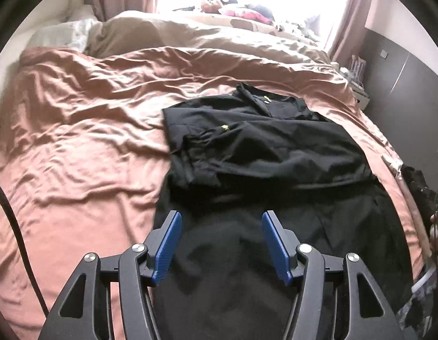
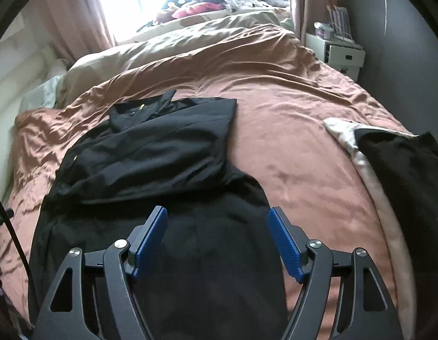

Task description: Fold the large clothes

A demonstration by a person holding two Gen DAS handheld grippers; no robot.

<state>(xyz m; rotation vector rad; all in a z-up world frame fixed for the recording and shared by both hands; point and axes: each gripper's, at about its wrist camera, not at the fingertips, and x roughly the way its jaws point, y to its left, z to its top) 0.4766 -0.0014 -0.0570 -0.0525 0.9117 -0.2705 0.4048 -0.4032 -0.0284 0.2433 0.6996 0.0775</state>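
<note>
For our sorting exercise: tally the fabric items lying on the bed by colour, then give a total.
Black: 2, the garment being folded and another dark garment at the bed's edge
Brown: 1, the duvet
Beige: 1, the duvet by the window
Total: 4

Both grippers are up in the air, angled downward, not touching anything. The left gripper (image 1: 221,221) has its blue pads (image 1: 169,248) spread apart with nothing pinched between them, and the right gripper (image 2: 217,216) is the same (jaws a bit wider).
</note>
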